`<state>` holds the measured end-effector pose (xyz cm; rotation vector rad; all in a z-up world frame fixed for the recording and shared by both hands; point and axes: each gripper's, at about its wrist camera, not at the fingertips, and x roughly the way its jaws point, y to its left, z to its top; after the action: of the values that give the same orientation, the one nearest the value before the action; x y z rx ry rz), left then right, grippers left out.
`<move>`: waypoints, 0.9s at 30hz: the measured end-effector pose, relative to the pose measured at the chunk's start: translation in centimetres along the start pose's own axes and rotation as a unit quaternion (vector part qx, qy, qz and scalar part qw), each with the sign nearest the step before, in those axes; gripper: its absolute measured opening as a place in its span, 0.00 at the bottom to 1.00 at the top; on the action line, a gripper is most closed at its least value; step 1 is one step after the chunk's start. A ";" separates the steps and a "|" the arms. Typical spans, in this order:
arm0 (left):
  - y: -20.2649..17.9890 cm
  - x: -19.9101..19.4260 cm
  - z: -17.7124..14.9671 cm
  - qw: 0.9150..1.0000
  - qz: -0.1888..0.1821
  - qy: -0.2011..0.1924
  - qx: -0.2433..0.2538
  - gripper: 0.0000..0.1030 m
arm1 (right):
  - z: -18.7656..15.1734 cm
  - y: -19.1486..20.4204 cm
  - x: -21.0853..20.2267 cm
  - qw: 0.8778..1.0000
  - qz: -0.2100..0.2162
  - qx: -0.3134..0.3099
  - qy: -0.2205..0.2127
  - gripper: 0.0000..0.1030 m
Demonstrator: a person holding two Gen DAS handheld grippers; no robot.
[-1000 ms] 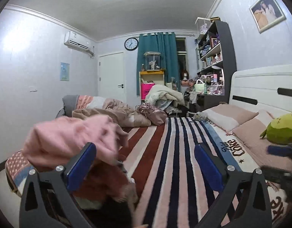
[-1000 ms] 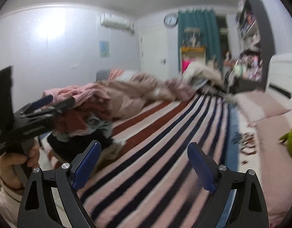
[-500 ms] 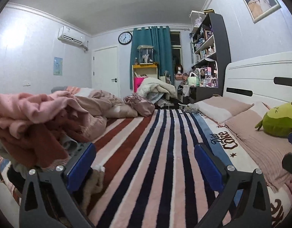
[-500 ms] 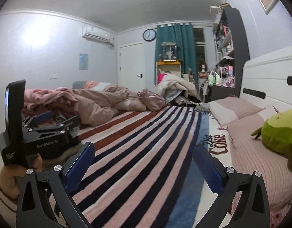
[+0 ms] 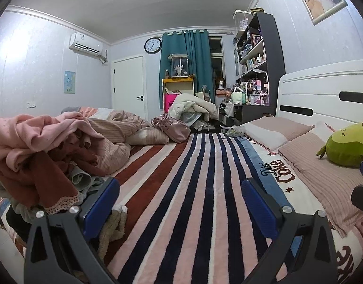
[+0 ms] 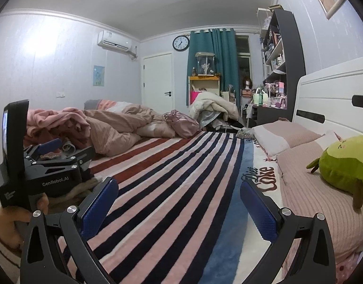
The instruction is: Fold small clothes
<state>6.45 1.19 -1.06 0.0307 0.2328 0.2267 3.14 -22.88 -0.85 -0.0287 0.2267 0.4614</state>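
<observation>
The left gripper (image 5: pixel 180 203) hangs low over a bed, its two blue-padded fingers (image 5: pixel 99 207) spread wide with nothing between them but the striped blanket (image 5: pixel 188 189), a plush cover in pink, navy and rust-red bands. The right gripper (image 6: pixel 179 206) is beside it, its jaws having just opened to their widest; they too are empty above the same blanket.

The small clothes for folding lie in a loose heap (image 5: pixel 39 149) at the near left of the bed: a pale pink knit on top, a rust-red garment with a lace hem below it, and grey and beige pieces underneath. The heap's edge is just beside the left gripper's left finger; whether it touches cannot be told. In the right wrist view a hand (image 6: pixel 13 215) in a striped sleeve holds the left gripper's black body in front of this heap.

Behind the heap a crumpled pink ribbed duvet (image 5: pixel 117 130) spreads across the far left. On the right lie pink pillows (image 5: pixel 276 130) and a green plush toy (image 5: pixel 347 144) against a white headboard (image 5: pixel 323 90).

At the far wall, a clear display case (image 5: pixel 179 65) holding small figures stands on a yellow open cabinet (image 5: pixel 177 86), and a tall dark shelf unit (image 5: pixel 259 54) is crowded with bottles and small objects too tiny to name.
</observation>
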 end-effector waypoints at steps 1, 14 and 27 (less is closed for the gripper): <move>0.0 0.0 0.0 1.000 0.001 0.000 0.000 0.99 | 0.0 0.0 0.0 1.000 -0.001 0.001 0.000 1.00; -0.4 -0.8 -0.4 1.000 0.005 -0.007 0.006 0.99 | 0.0 -0.4 -0.2 1.000 -0.005 0.001 -0.001 1.00; -1.1 -0.8 -0.7 1.000 -0.004 -0.003 0.011 0.99 | -0.1 -1.6 -0.8 1.000 -0.020 0.008 -0.003 1.00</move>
<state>5.82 -0.06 -1.59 0.0516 0.2288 0.2158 3.15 -24.69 -0.84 -0.0171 0.2237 0.4203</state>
